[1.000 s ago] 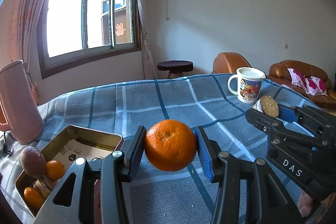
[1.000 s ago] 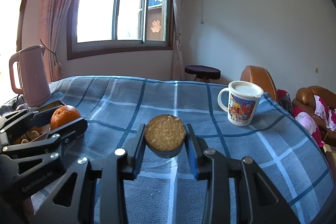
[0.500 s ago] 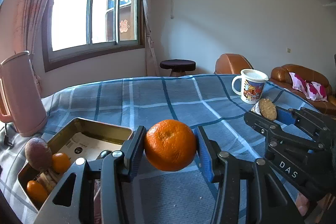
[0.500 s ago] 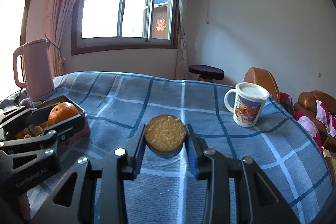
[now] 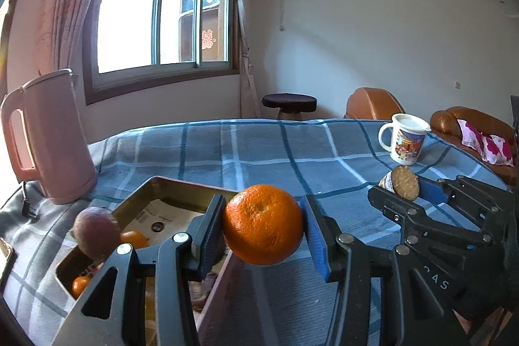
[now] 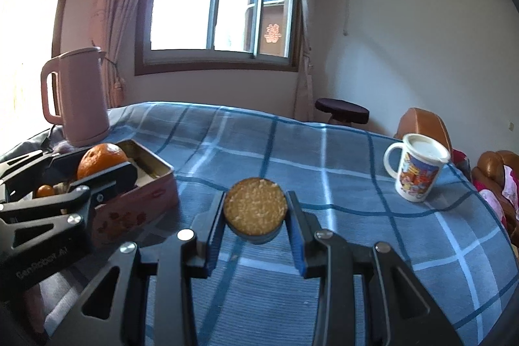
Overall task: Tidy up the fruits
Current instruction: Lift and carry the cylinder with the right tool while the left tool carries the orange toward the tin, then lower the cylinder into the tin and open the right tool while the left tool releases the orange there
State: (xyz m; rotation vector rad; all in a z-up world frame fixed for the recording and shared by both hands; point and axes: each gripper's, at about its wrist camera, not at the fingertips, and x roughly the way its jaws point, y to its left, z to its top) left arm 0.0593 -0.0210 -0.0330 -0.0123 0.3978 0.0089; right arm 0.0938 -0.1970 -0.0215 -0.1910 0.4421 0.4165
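Two tongs clamp fruit: left tongs (image 5: 263, 227) a dimpled orange (image 5: 262, 224), right tongs (image 6: 255, 209) a brown cut-faced piece (image 6: 255, 206).

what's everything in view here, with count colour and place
orange: 1, orange, between left gripper's pads
round cut piece: 1, brown, between right gripper's pads
tin: 1, gold inside, on cloth left
small oranges: at least 3, orange, in tin
purple fruit: 1, in tin
kettle: 1, pink, far left
mug: 1, white printed, right
tablecloth: 1, blue plaid
stool: 1, dark, behind
left gripper: black, shut
right gripper: black, shut
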